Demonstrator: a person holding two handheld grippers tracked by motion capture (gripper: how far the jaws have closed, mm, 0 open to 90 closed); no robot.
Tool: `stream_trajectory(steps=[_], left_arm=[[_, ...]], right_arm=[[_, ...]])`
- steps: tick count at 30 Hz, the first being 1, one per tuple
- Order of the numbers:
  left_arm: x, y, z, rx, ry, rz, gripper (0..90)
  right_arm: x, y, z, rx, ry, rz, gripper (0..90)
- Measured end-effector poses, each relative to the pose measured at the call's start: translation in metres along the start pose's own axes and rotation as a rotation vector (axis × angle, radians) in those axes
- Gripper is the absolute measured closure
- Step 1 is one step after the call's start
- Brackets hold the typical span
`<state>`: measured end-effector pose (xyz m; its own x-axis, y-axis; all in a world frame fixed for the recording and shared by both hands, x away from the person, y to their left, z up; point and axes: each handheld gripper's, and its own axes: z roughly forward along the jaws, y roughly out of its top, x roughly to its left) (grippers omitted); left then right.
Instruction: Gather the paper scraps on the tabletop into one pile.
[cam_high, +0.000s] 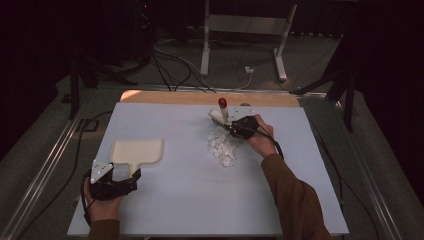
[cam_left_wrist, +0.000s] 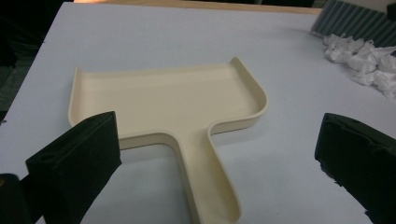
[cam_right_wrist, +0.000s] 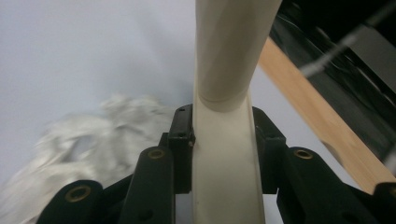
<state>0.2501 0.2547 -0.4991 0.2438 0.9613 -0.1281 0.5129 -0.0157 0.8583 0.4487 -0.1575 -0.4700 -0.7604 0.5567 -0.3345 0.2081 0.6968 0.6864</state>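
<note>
Inspector: Between the jaws of the right gripper (cam_right_wrist: 224, 154), what is recorded?

Assessor: Its pads are clenched on the cream plastic handle of a small brush (cam_right_wrist: 226, 140), one pad on each side. In the high view this handle rises tilted from the right gripper (cam_high: 239, 126) and ends in a red tip; the brush's head lies on the table just beyond the jaws.

Inspector: And beside that claw?

Assessor: A loose heap of white crumpled paper scraps (cam_high: 220, 145) lies just next to it, on the side toward the left hand.

Inspector: Left claw?

Assessor: Left gripper (cam_left_wrist: 219, 154) is released, jaws spread wide. A cream flat plastic dustpan (cam_left_wrist: 168, 100) lies on the pale blue table top (cam_high: 190, 190) directly ahead; its handle runs back between the jaws, neither pad touching it.
</note>
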Motion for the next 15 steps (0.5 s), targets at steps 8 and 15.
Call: stream_trajectory(steps=[8, 15], left_arm=[[-0.001, 0.000, 0.001, 0.005, 0.000, 0.000, 1.0], [-0.002, -0.001, 0.002, 0.007, 0.001, 0.002, 1.0]], right_arm=[[0.010, -0.003, -0.011, -0.025, 0.128, -0.115, 67.7], [0.019, -0.005, -0.022, -0.023, 0.200, -0.196, 67.7]])
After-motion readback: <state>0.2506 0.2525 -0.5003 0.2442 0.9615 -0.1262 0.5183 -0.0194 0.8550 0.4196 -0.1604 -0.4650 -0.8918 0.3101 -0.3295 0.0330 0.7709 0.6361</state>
